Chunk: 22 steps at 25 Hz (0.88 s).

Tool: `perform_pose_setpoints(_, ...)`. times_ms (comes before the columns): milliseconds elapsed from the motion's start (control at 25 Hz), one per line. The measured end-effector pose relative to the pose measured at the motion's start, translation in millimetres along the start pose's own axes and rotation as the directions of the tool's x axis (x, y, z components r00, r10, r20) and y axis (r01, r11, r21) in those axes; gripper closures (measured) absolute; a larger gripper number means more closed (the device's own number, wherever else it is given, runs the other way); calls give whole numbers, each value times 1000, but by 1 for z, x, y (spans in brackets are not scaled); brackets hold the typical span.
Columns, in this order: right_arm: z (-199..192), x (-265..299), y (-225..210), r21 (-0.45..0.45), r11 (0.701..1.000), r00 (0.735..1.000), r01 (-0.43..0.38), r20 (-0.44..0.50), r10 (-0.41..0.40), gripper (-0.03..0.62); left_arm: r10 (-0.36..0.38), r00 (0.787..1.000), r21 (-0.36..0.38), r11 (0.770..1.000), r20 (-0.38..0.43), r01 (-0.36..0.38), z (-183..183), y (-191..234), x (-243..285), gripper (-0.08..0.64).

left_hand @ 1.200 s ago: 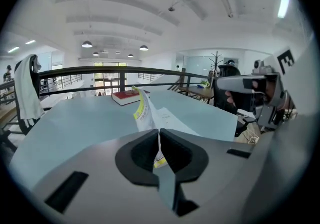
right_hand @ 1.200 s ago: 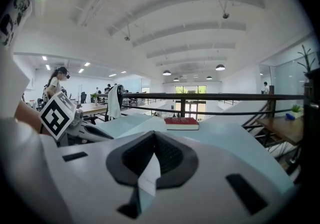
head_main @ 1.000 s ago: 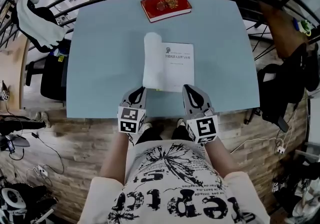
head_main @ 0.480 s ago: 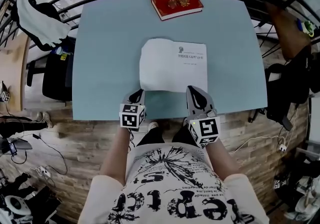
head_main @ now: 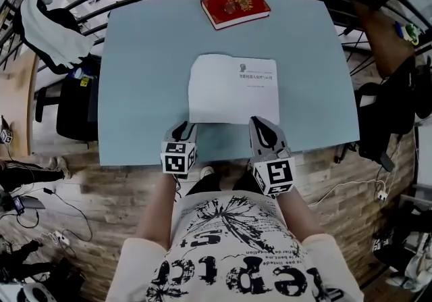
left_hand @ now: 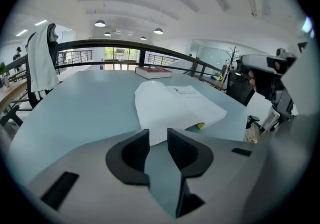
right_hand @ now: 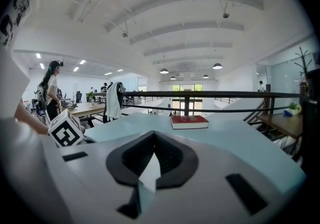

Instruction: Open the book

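The book lies open and flat in the middle of the blue surface. Its left page is plain white. Its right page has a few small lines of print near the top. So the main job looks done: the cover is turned over and the pages show.

The left claw sits just beside the near left corner of the book. Its jaws have just been opening and now stand spread, with nothing between them. The white page lies a little past their tips.

The right claw is at the near right edge of the book. Its jaws are pressed together at the tips, and they do not seem to pinch anything. It is hard to tell if it touches the page.

A red book lies shut at the far edge of the surface, well apart from the open one.

Little seems left to do, maybe only to pull both claws away.
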State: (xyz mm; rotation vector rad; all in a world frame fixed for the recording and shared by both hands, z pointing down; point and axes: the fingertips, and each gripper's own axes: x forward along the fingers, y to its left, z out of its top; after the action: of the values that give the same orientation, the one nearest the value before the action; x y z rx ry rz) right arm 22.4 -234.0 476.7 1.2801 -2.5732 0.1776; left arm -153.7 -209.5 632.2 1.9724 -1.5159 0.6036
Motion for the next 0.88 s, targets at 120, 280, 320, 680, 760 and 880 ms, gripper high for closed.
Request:
perform_pose_setpoints(120,10,-5,2,-16,999,999,-31,20,32,581,-10,996,19,1000,89,8,33,-14,-14,446)
perform_pose_setpoints(280,28,-14,-4,-38,998,997,-46,67,48,581,-39,977,88,996,210,21,80,-42,-36,448)
perform_pose_setpoints(320,33,-16,-6,-39,998,996,-48,77,51,581,-47,970,104,994,239,22,91,-49,-43,453)
perform_pose_setpoints(680,69,-39,-36,-61,996,982,-63,172,73,581,-107,864,195,981,493,10,178,-109,-105,529)
perform_pose_setpoints(760,75,-43,-43,-60,996,979,-67,191,77,581,-114,840,216,976,531,-4,190,-120,-116,534)
perform_pose_setpoints(880,83,-46,-50,-79,994,973,-70,213,85,581,-131,815,230,973,565,-3,201,-132,-128,538)
